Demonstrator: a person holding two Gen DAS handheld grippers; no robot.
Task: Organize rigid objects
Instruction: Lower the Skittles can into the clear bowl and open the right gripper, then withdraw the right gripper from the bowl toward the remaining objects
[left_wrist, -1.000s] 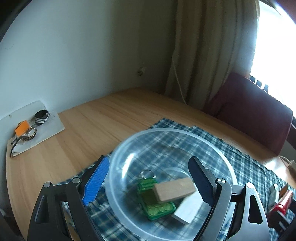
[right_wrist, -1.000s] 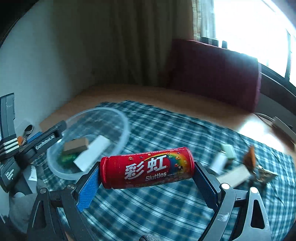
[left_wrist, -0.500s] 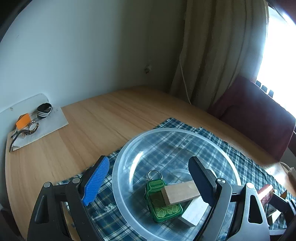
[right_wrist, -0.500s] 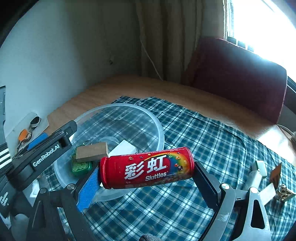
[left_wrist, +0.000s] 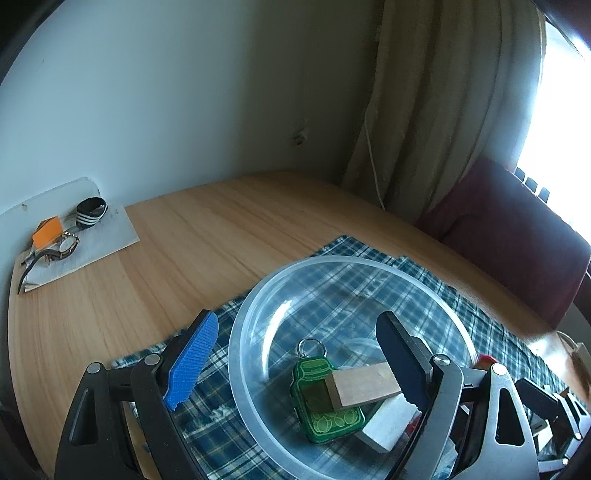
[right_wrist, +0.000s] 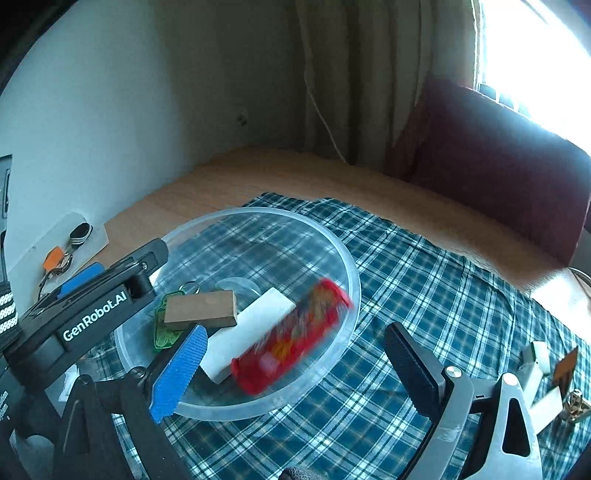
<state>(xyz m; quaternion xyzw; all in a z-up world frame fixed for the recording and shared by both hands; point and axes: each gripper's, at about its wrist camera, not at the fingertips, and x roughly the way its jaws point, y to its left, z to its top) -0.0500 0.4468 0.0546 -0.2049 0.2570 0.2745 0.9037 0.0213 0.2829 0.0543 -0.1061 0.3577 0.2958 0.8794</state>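
A clear plastic bowl (left_wrist: 243, 314) (right_wrist: 258, 211) stands on a blue checked cloth (right_wrist: 424, 295). In it lie a green jar-shaped keychain (left_wrist: 321, 410) (right_wrist: 166, 332), a wooden block (left_wrist: 364, 386) (right_wrist: 201, 309) resting on it, and a white block (left_wrist: 388, 424) (right_wrist: 251, 325). A red Skittles can (right_wrist: 291, 336), blurred by motion, lies tilted inside the bowl's near right side, free of my right gripper (right_wrist: 295, 330), which is open just above it. My left gripper (left_wrist: 297, 321) is open over the bowl's near left rim, with nothing between its fingers.
Small white pieces (right_wrist: 535, 363), an orange tag (right_wrist: 565, 365) and a small gold object (right_wrist: 574, 400) lie on the cloth at the right. A pale board (left_wrist: 103, 247) with keys and a striped band sits on the wooden table's left. A maroon chair back (left_wrist: 517, 236) stands behind.
My right gripper carried the red can toward the bowl, then opened; the can has dropped into the bowl. The left gripper has stayed open, drifting slightly back and left.
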